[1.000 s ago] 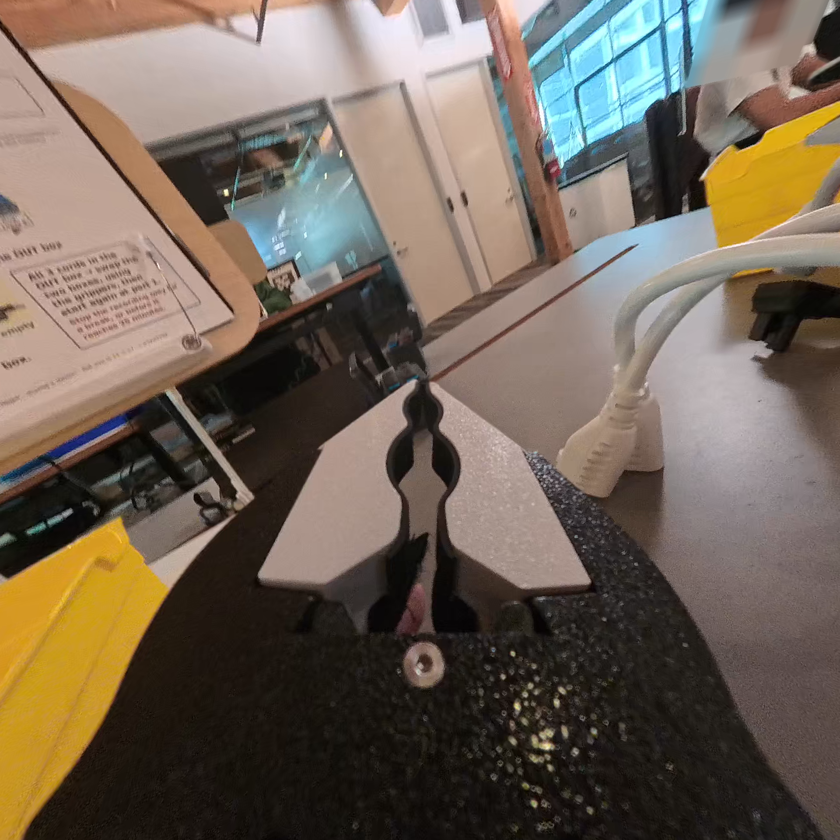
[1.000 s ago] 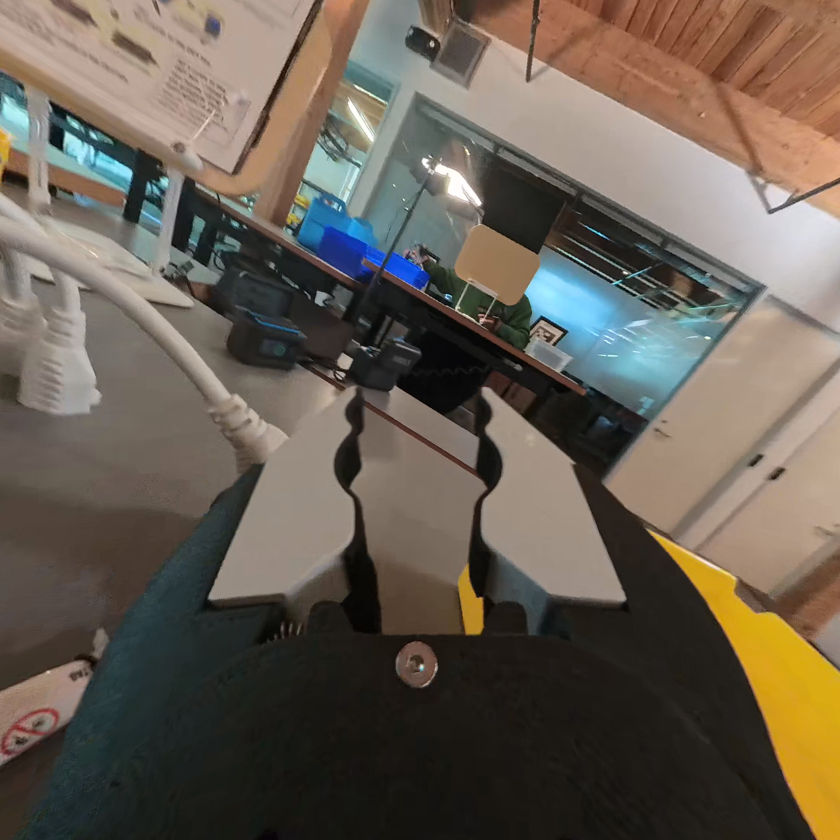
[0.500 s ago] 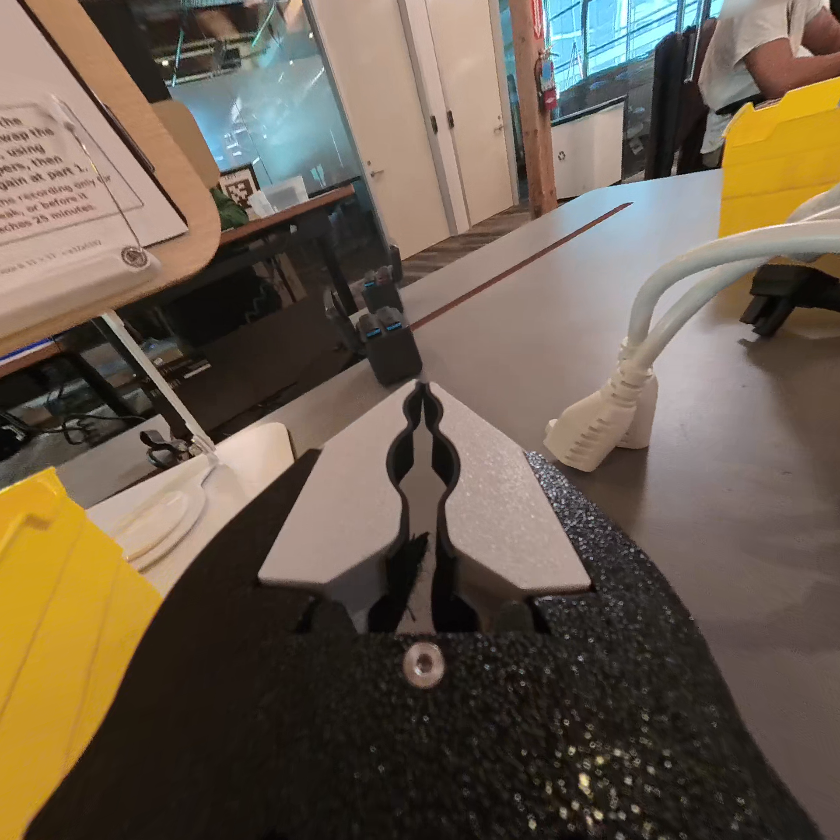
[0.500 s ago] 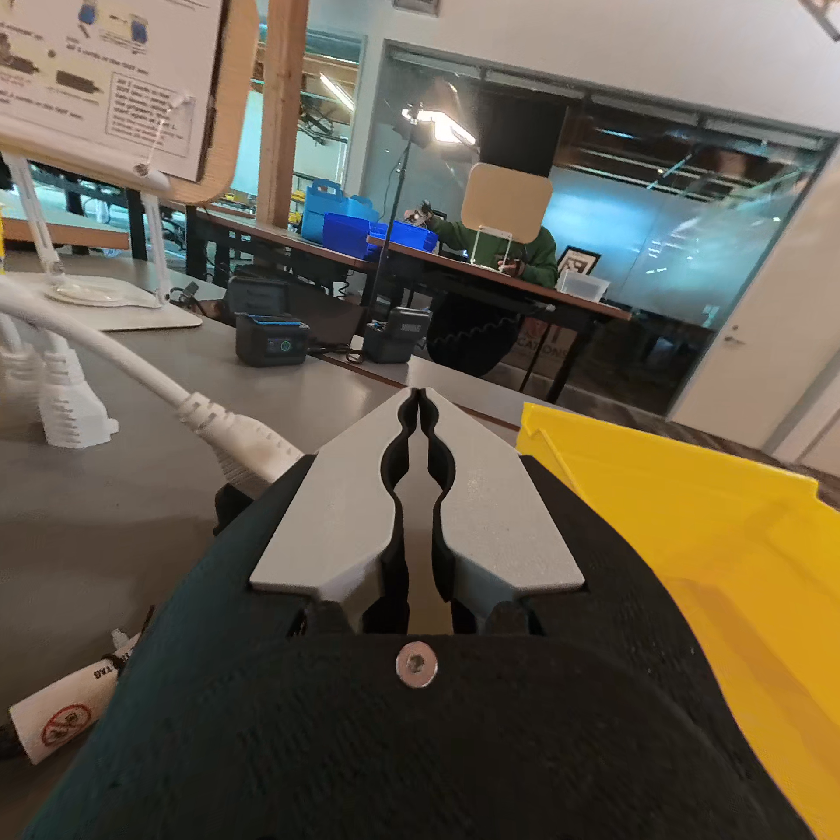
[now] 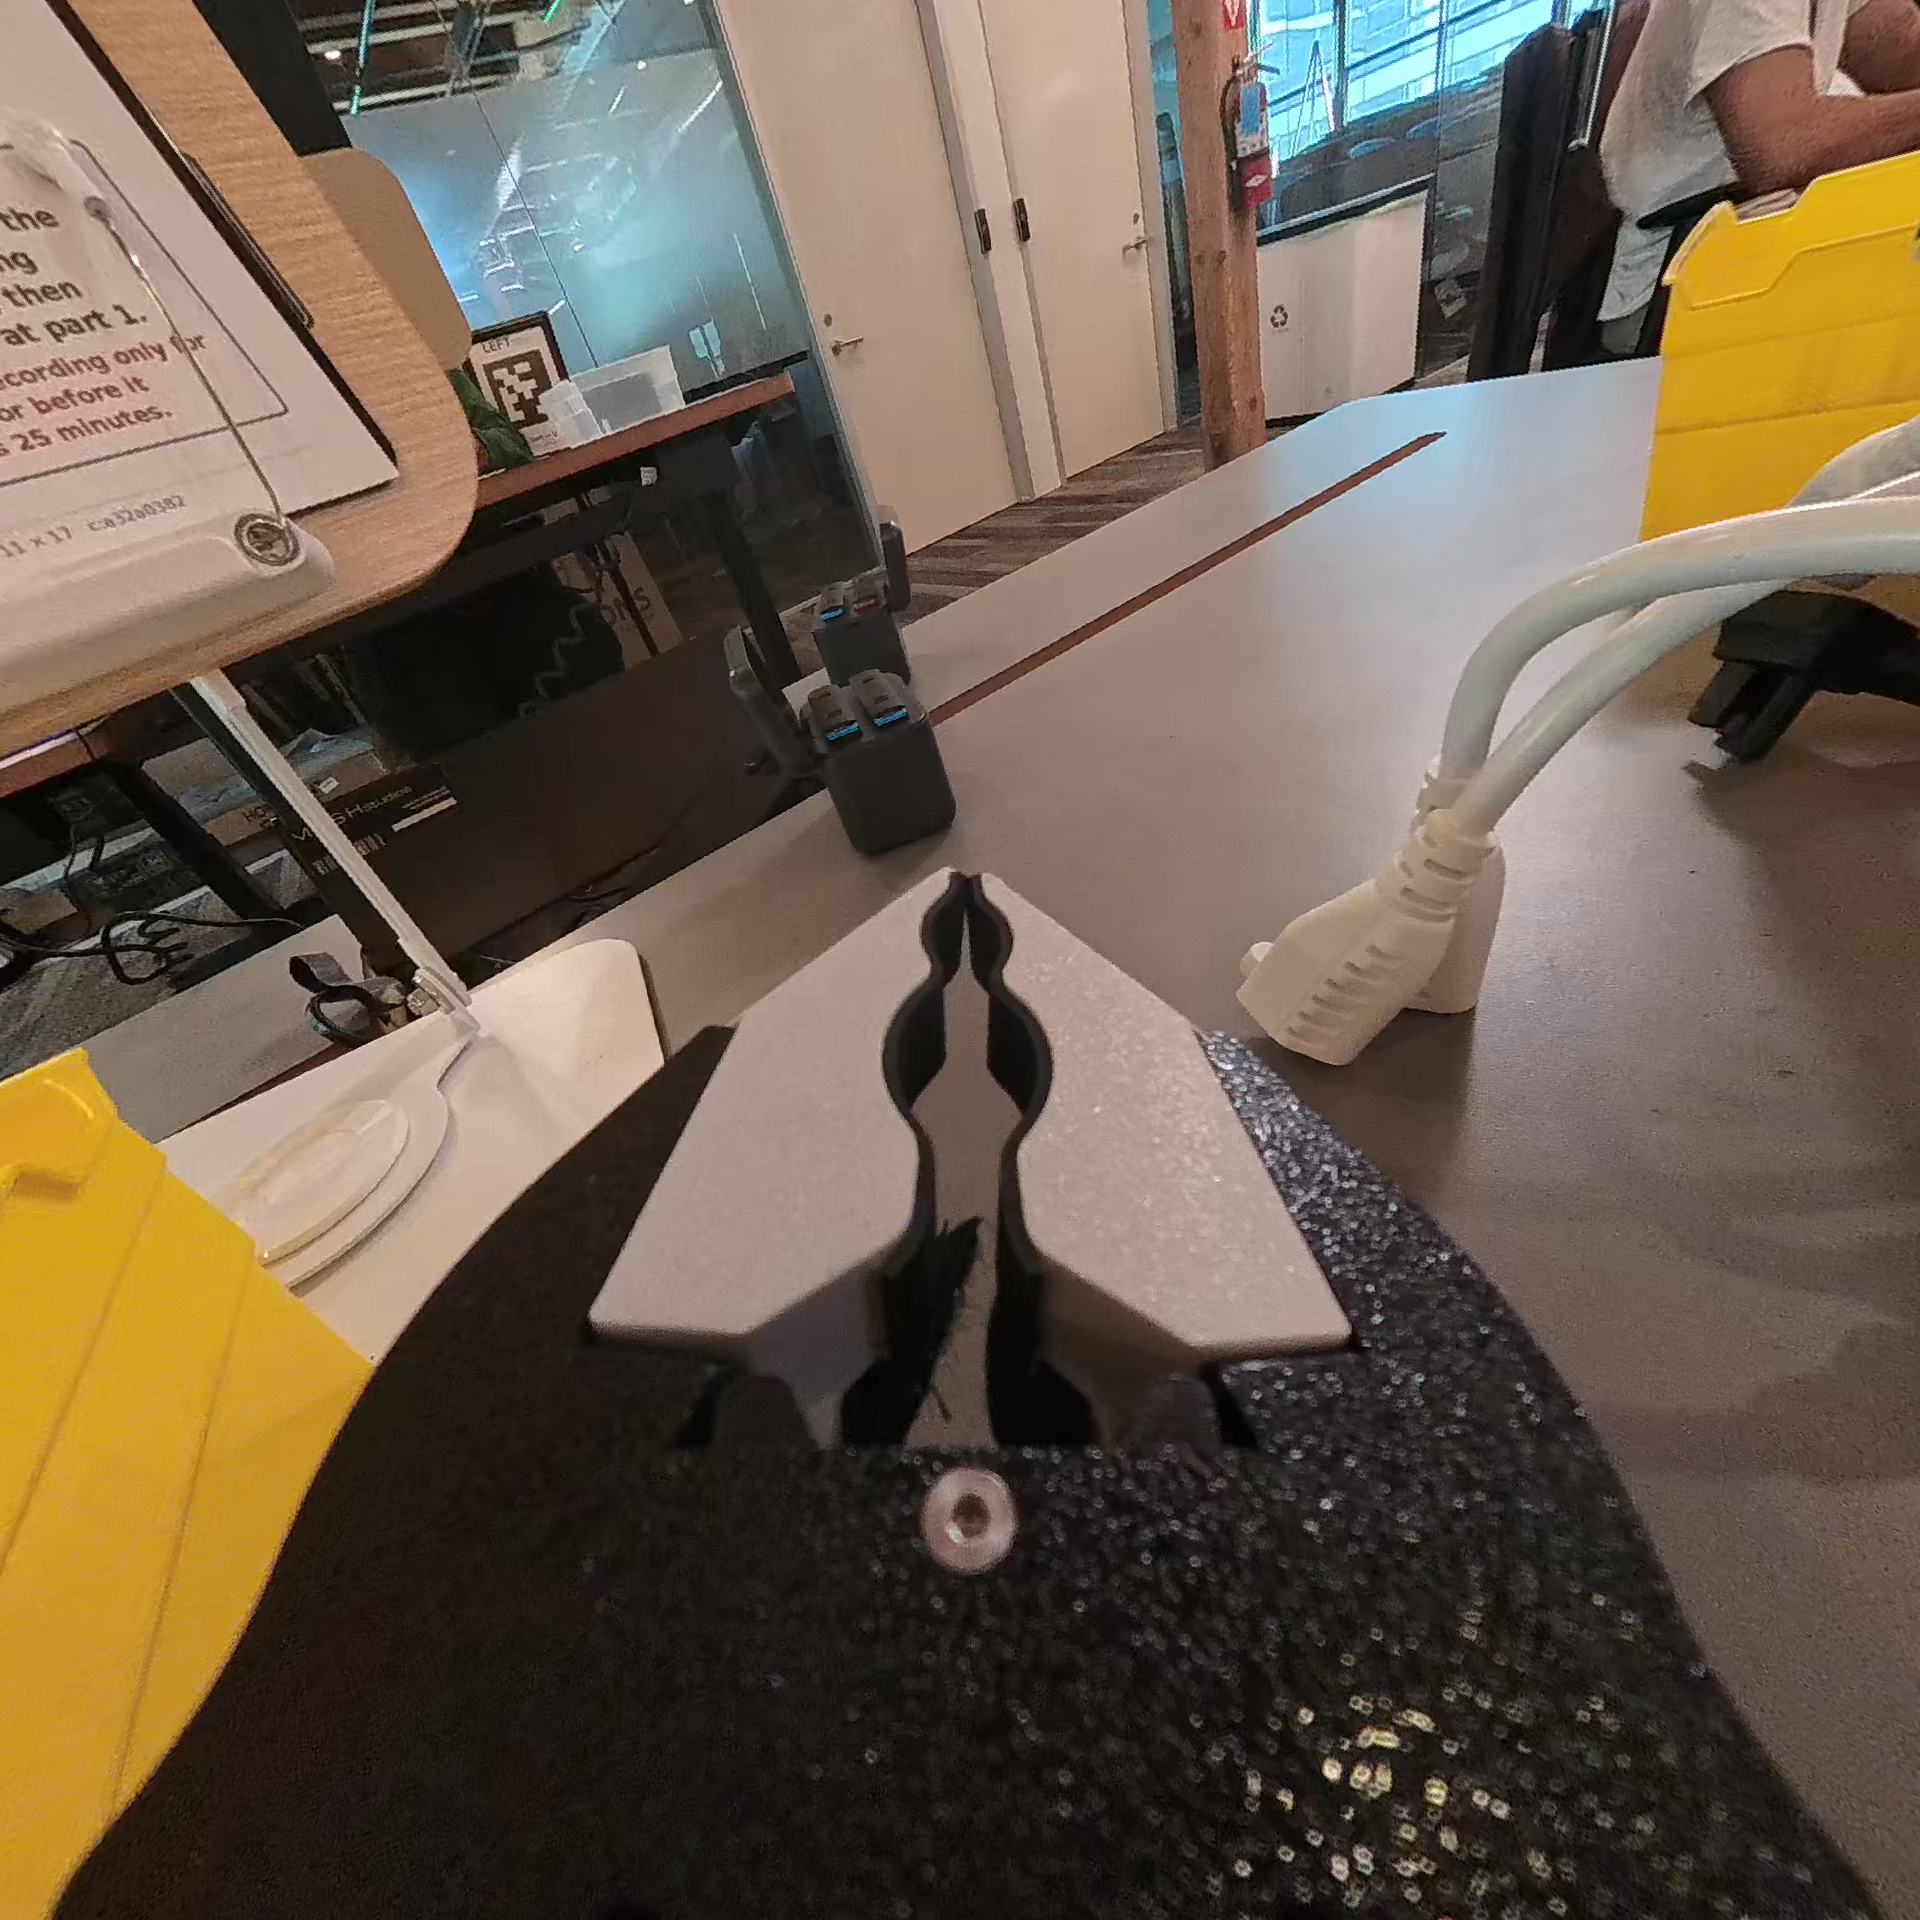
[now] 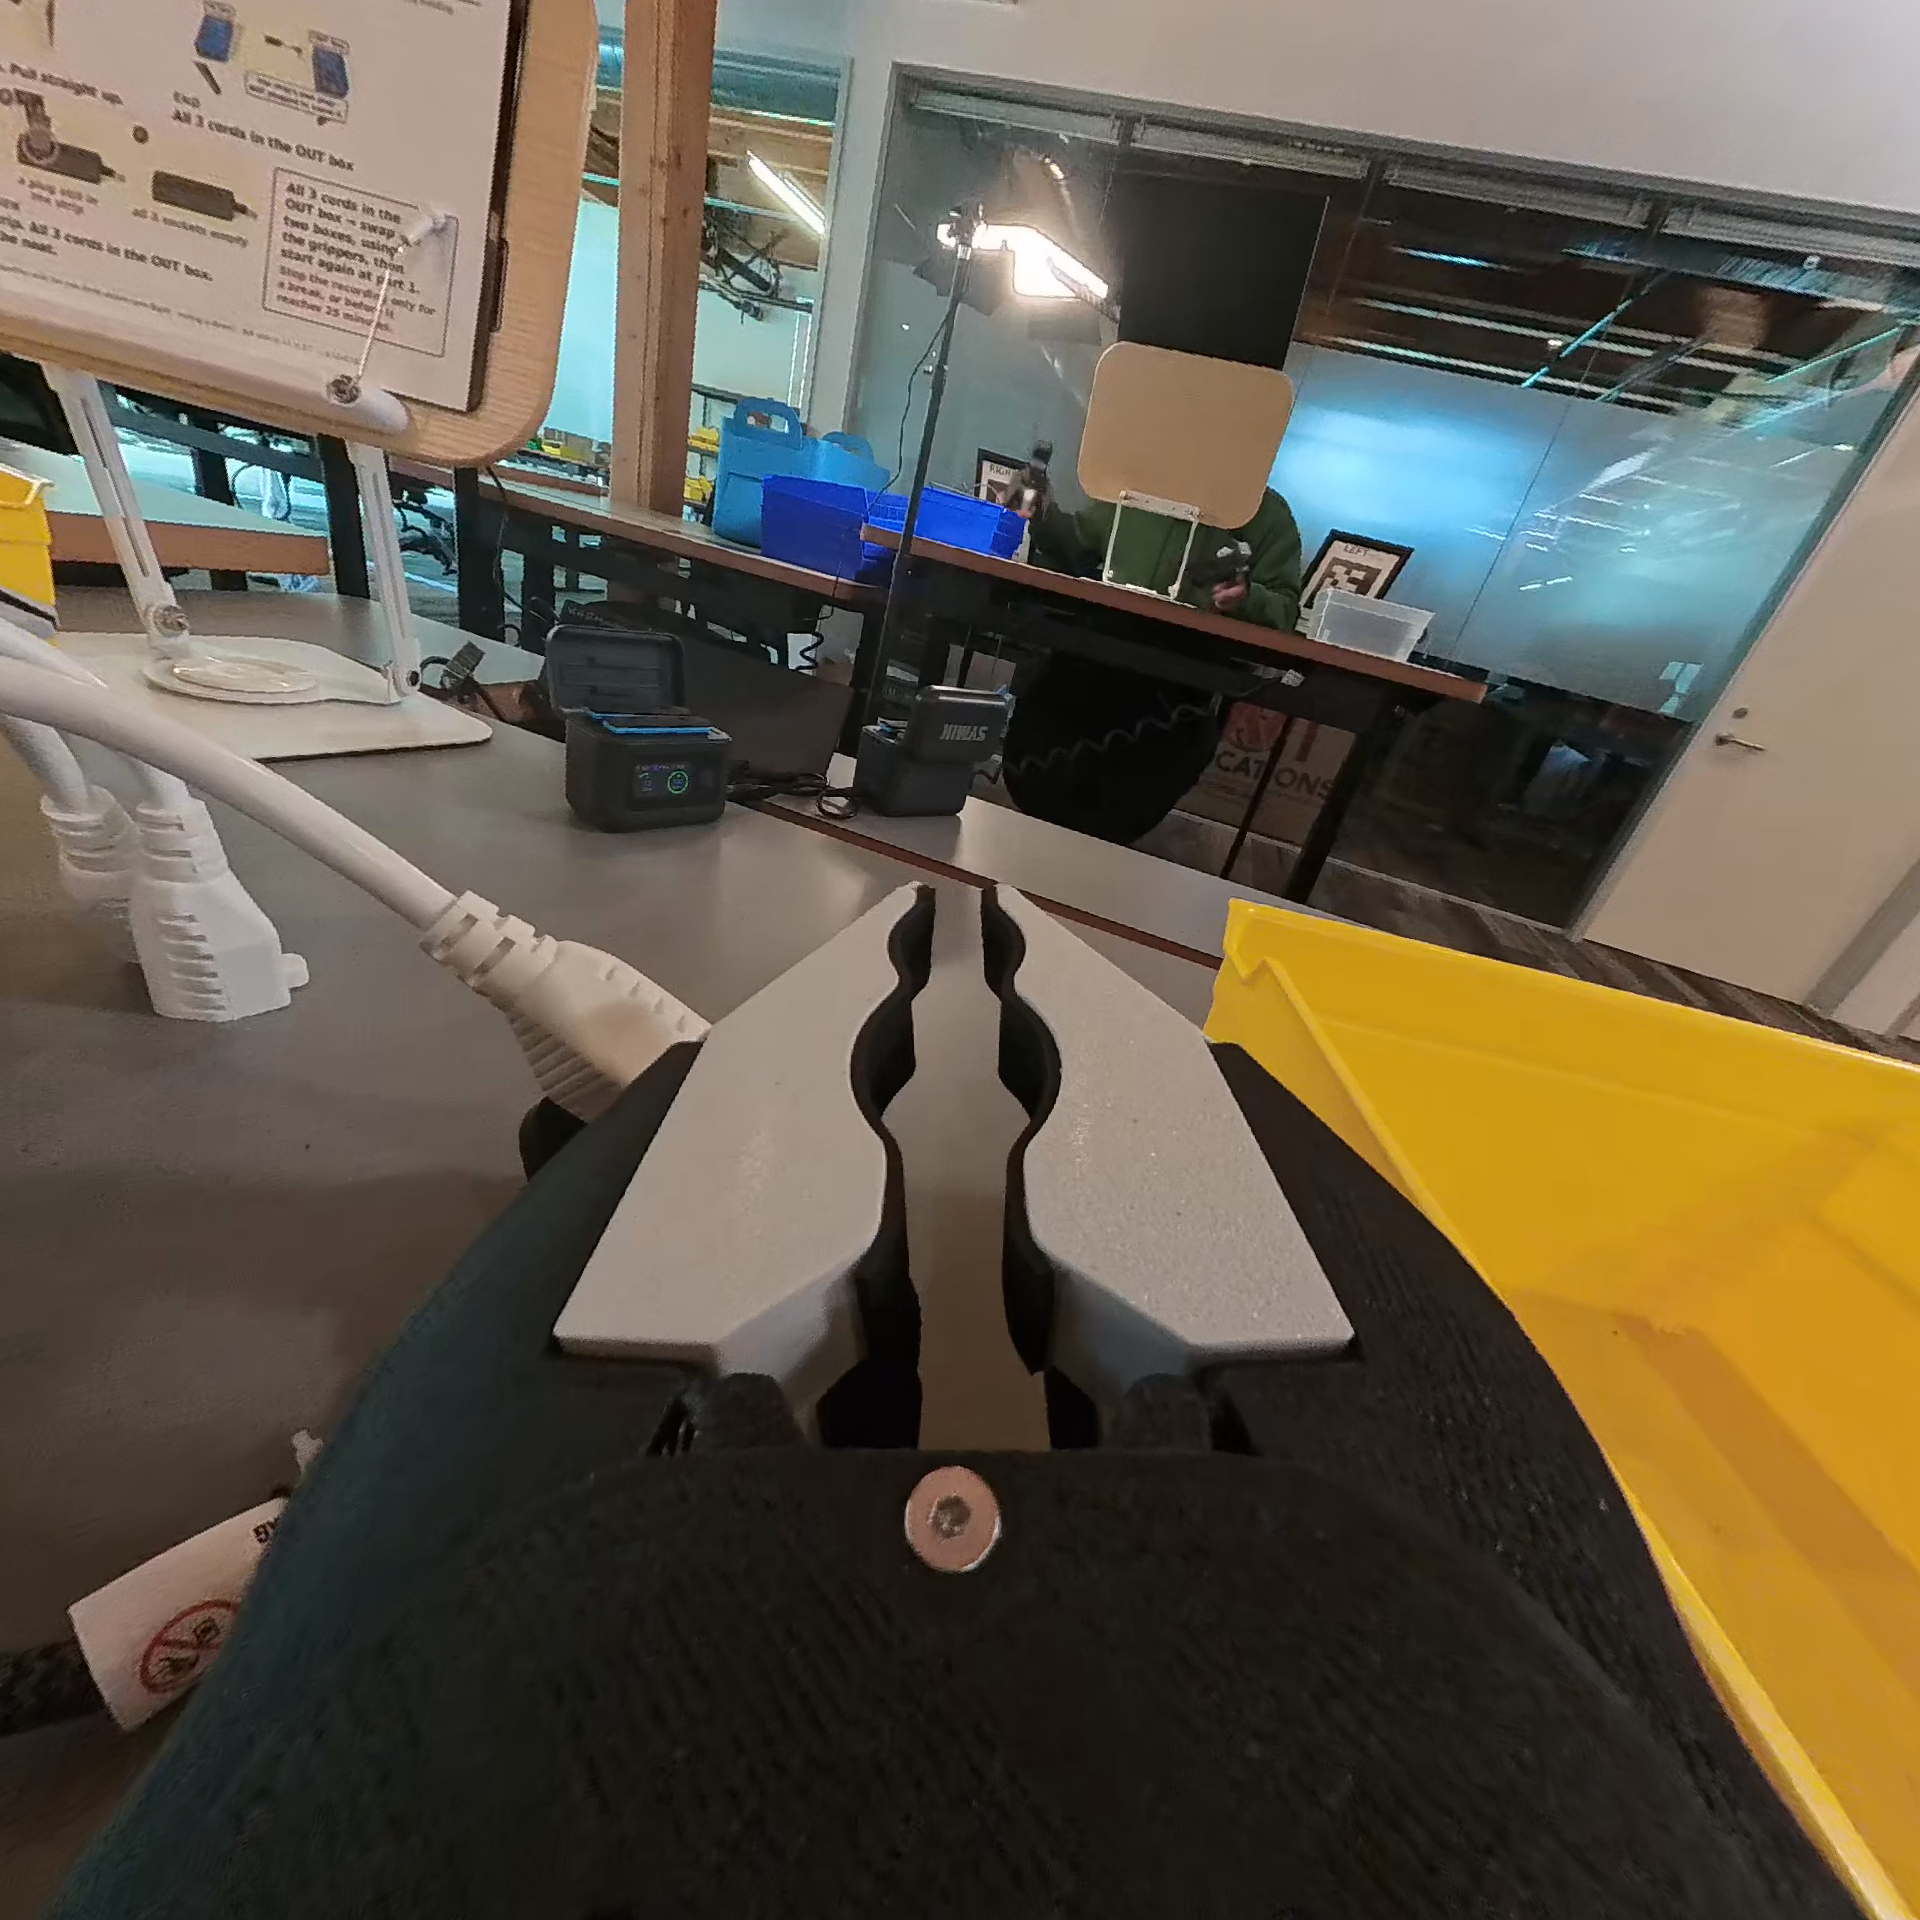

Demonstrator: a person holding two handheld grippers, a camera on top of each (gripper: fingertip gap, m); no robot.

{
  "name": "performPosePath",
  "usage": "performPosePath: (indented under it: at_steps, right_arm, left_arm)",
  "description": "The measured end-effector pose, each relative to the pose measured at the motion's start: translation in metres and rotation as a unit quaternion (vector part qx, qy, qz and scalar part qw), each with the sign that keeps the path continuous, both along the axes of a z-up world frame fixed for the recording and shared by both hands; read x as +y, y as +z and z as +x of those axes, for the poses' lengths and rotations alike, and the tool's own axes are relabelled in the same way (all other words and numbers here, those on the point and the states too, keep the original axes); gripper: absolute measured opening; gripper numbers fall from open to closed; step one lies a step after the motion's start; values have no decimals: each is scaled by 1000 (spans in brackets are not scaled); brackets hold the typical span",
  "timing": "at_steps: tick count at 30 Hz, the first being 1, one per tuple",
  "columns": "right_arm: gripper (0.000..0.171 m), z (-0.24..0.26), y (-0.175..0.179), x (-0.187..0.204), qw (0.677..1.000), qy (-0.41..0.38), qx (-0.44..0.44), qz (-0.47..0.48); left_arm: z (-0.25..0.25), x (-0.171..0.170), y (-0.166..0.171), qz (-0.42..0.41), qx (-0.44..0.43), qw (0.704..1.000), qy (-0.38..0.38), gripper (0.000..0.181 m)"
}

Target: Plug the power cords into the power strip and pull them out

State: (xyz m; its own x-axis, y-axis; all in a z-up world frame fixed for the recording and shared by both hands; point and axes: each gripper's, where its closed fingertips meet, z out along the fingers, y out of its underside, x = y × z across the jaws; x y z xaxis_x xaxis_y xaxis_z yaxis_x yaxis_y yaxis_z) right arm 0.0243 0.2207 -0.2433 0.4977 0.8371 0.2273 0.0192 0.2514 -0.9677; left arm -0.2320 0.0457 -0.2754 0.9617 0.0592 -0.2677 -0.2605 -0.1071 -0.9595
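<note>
Grey table [image 5: 1195, 665] now level in both wrist views instead of tilted toward the ceiling, yellow bin [image 6: 1558, 1195] just right of the right gripper [image 6: 958, 902]. White power cords [image 5: 1382, 935] lying unplugged on the table, no power strip in view, so probably a pause between rounds. Left gripper [image 5: 964, 883] pressed together on nothing; right gripper slightly parted after closing, also empty.

1. Bare grey tabletop [image 5: 1195, 665] lies open ahead, up to the dark charger box [image 5: 888, 764].
2. White plugs [image 5: 1371, 961] and cords [image 6: 260, 805] block the middle.
3. Yellow bin [image 6: 1558, 1143] walls off the right; stand base [image 5: 416, 1081], the left.
</note>
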Motion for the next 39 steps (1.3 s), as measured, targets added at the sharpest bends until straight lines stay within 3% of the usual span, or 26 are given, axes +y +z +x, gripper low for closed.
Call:
performPosePath:
  at_steps: [11, 15, 18, 21, 24, 27, 33, 36, 39]
  right_arm:
    - [10, -3, 0, -4, 1000, 15, 2, -1]
    - [20, -13, 7, -26, 996, 94, 9, 3]
    - [29, -14, 10, -39, 991, 132, 2, -30]
    - [29, -14, 25, -74, 964, 259, 41, -44]
    - [29, -10, 34, -112, 922, 380, 57, -56]
    - [28, -12, 23, -138, 892, 445, 15, -75]
    - [24, -29, -17, -157, 862, 472, -92, -160]
    - [21, -35, -24, -166, 846, 482, -101, -202]
    - [20, -39, -30, -172, 841, 483, -117, -214]
  left_arm:
    - [6, 0, -2, -8, 5, 1000, -16, 0]
    - [25, 0, -3, -13, -3, 997, -80, 0]
    - [59, -5, 6, 19, -21, 982, -184, 18]
    - [74, -10, 11, 34, -26, 972, -230, 27]
    - [95, -21, 16, 49, -43, 950, -305, 26]
    - [113, -35, 23, 55, -92, 915, -389, 17]
    - [135, -49, 20, -17, -192, 853, -485, 15]
    - [149, -50, 16, -61, -243, 826, -505, 32]
    - [156, -48, 14, -78, -265, 817, -507, 40]
